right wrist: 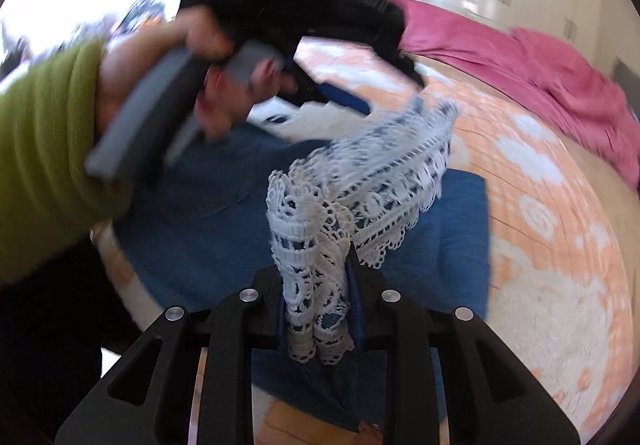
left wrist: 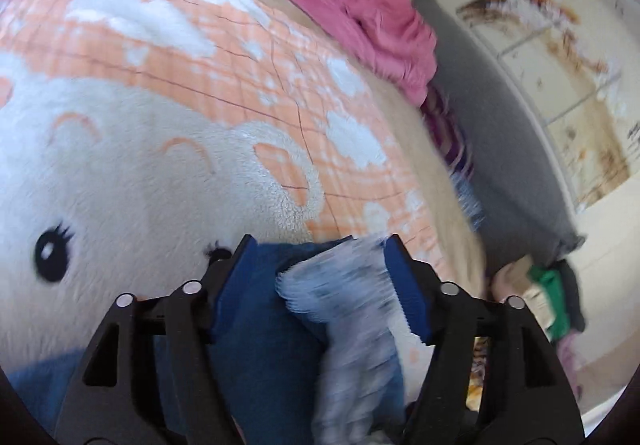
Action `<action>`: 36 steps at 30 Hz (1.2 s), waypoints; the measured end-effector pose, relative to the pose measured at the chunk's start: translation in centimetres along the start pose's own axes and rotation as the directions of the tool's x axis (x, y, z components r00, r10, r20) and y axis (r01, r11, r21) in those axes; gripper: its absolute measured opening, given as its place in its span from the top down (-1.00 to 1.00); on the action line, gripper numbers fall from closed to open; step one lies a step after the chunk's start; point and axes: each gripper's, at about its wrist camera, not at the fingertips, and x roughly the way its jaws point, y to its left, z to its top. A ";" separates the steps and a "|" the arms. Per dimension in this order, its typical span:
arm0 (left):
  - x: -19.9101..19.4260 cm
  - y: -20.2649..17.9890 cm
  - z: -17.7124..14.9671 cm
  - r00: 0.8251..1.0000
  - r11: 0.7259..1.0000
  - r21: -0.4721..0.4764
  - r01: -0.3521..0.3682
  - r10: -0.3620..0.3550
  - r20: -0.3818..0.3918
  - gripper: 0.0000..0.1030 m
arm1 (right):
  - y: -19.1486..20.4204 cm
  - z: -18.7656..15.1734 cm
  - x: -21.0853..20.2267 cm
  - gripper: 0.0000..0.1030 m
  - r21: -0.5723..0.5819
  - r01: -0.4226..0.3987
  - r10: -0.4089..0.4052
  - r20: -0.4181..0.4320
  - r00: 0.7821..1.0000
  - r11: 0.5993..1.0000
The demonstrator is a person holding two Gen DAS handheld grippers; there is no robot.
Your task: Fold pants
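between right jaws, perhaps pants' lace hem [right wrist: 316,285]

Blue pants [right wrist: 192,221] with white lace hem [right wrist: 320,245] (openwork) on orange-white checked blanket [right wrist: 520,149].

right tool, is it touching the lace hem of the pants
Touching. The right wrist view shows the right tool with its blue pads pressed against both sides of the white lace hem of the blue pants, pinching it.

The lace hem [right wrist: 320,277] of the blue pants [right wrist: 224,221] is pinched between the right gripper [right wrist: 318,277] fingers. Above the pants, the left gripper [right wrist: 360,105] is seen, gripped by a green-sleeved hand [right wrist: 160,61]. The pants are spread over the bed [right wrist: 540,205].
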 end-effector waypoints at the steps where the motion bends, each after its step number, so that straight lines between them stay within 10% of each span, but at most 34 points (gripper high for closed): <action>1: -0.4 0.4 -0.2 1.000 1.000 -0.008 -0.018 0.018 -0.003 -0.20 | 0.4 -0.1 0.3 0.51 -0.024 -0.011 0.011 -0.012 1.000 1.000; 5: -0.7 1.6 -0.6 0.996 0.997 -0.048 -0.068 0.065 -0.059 -0.30 | 0.8 -0.2 0.5 -0.09 -0.049 -0.073 0.072 -0.035 0.997 0.996; 11: -0.5 3.3 -1.4 0.987 0.990 -0.049 -0.134 0.129 -0.093 -0.31 | -3.3 0.4 -1.9 -0.46 0.121 -0.209 0.199 0.087 0.976 0.970; 22: 1.0 3.1 -1.9 0.977 0.984 0.002 -0.180 0.179 -0.116 -0.31 | -12.6 0.0 -2.2 -0.52 0.557 -0.045 0.021 0.050 0.999 0.829; 33: 1.1 2.5 -2.1 0.976 0.985 -0.004 -0.174 0.172 -0.131 0.61 | -20.0 2.5 4.3 -0.02 0.685 -0.033 0.115 -0.074 0.991 0.728; 36: -0.1 1.9 -2.0 0.979 0.986 0.018 -0.167 0.168 -0.116 0.67 | -20.2 2.1 6.4 0.56 0.717 -0.100 0.209 -0.065 0.976 0.690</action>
